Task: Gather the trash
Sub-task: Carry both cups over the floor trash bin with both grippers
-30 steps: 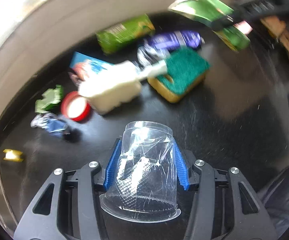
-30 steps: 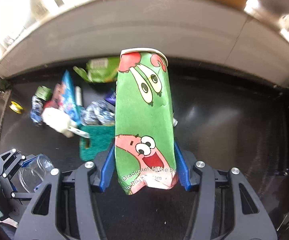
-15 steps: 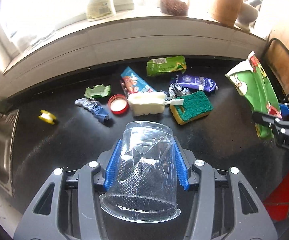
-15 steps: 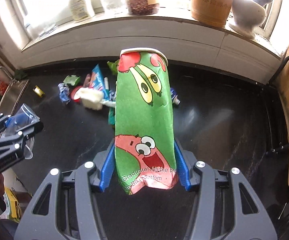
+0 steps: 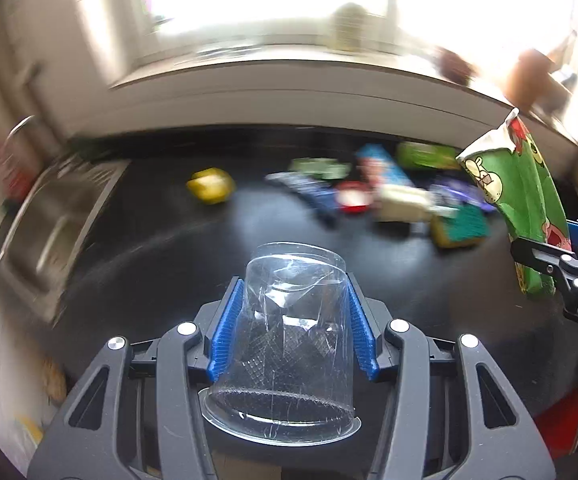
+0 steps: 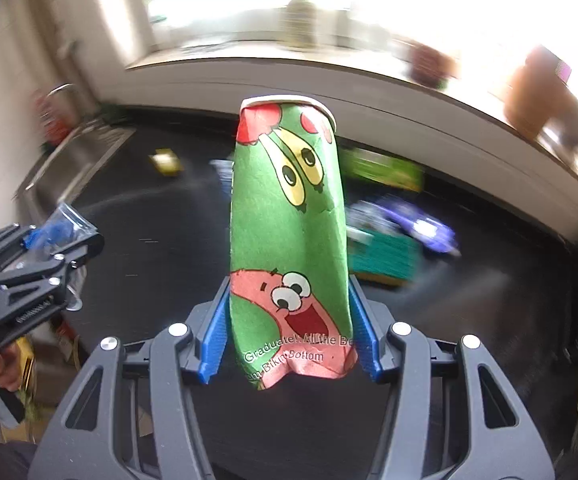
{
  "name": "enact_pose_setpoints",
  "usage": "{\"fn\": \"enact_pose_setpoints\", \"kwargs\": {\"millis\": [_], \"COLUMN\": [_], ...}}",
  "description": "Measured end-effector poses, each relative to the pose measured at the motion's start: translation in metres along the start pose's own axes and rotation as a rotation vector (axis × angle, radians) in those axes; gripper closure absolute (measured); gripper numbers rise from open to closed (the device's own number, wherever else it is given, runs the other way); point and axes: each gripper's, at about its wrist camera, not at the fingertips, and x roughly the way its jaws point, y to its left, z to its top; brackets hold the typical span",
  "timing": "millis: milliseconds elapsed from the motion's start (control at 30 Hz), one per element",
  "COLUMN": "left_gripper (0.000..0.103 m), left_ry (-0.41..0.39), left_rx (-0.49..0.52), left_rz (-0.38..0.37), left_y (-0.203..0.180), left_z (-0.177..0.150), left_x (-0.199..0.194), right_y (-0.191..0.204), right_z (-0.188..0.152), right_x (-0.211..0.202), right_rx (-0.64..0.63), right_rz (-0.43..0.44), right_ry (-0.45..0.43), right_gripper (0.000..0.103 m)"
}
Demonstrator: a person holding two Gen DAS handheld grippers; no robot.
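Carrying stage — two pieces of trash already lifted off the black desk [image 5: 193, 264] and on the way to wherever the bin stands, which shows in neither view.

Left gripper [image 5: 291, 320] clenched on a crumpled clear plastic cup [image 5: 289, 344], blue pads pressed against both its sides, rim toward the camera, held in the air above the dark surface. Right gripper [image 6: 289, 320] clenched on a squashed green paper cup with cartoon figures [image 6: 289, 220], its white rim pointing away from the camera, likewise clear of the desk. Both held pieces seen from the other side too: green cup at the right edge of the left wrist view, clear cup at the left edge of the right wrist view.

More trash waiting on the desk, blurred — a yellow crumpled scrap [image 5: 210, 185] well apart from the rest, near a steel sink [image 5: 55, 220]; a red round lid [image 5: 353, 199], a green snack wrapper [image 6: 383, 168], a purple foil wrapper [image 6: 421, 228] and a green-topped yellow sponge [image 5: 461, 226] clustered near one another.

Next, as a judgement: keep both grips firm, locate the bin, bring each cup over its mouth, then release — one gripper after the other if the opening looks narrow. Thin crushed plastic liable to spring or slip, so no loosening before then. Afterwards, back for the cluster.
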Motion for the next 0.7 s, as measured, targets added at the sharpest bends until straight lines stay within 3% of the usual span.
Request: {"fn": "enact_pose_setpoints", "kwargs": {"millis": [200,300,433,567,700], "left_gripper": [0.054,0.054,0.054,0.053,0.053], "left_ry": [0.058,0.114,0.171,0.170,0.170], "left_rx": [-0.256,-0.403,-0.541,-0.655,-0.746], "left_rz": [0.169,0.264,0.338,0.331,0.311], "left_y": [0.129,0.194,0.252,0.292,0.315], "left_z": [-0.073,-0.132,-0.203,-0.271,-0.316], "left_x": [-0.014,-0.009,0.008,0.031,0.064], "right_y": [0.160,0.244,0.348,0.420,0.464], "right_z": [0.019,0.005,-0.028,-0.066,-0.104], "right_x": [0.040,0.067,0.110,0.154,0.198], "right_rx": [-0.261,-0.386,-0.545,-0.652,-0.732], "right_rz": [0.251,0.383,0.506,0.548,0.515], "right_ry": [0.045,0.122,0.241,0.357,0.450], "right_gripper": [0.049,0.049,0.049,0.049,0.049]}}
